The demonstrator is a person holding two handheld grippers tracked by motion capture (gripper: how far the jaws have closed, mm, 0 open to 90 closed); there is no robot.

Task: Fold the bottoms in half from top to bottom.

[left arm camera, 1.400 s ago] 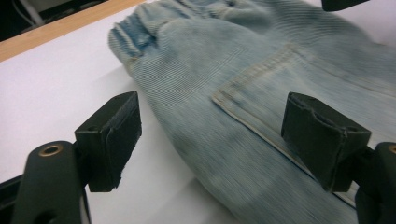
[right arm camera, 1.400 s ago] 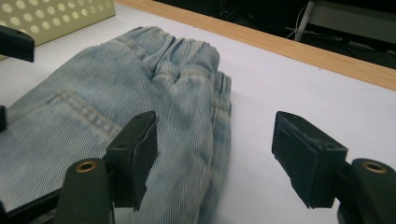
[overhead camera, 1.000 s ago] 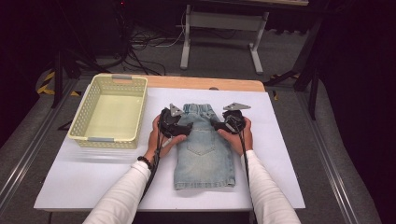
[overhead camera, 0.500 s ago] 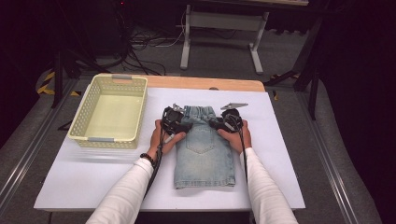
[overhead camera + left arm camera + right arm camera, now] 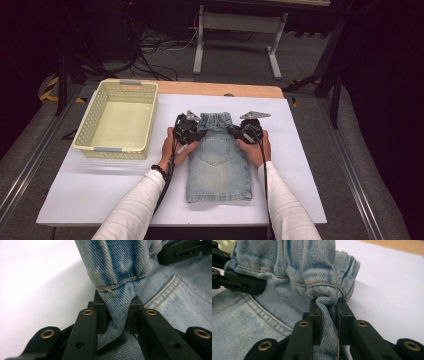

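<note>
Left gripper [image 5: 117,312]: jaws just closing, clamped on a bunched fold of the denim skirt [image 5: 219,160] at its waistband. Right gripper [image 5: 328,312]: likewise, at the waistband's other corner. Yellow basket [image 5: 85,135]: beside the skirt, nothing inside. Skirt's underside hidden against the white table sheet [image 5: 300,165].

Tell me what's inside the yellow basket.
The yellow basket shows a bare pale floor in the high view, with nothing lying in it. Its near wall hides a thin strip of the floor just behind it, so that strip cannot be checked.
</note>
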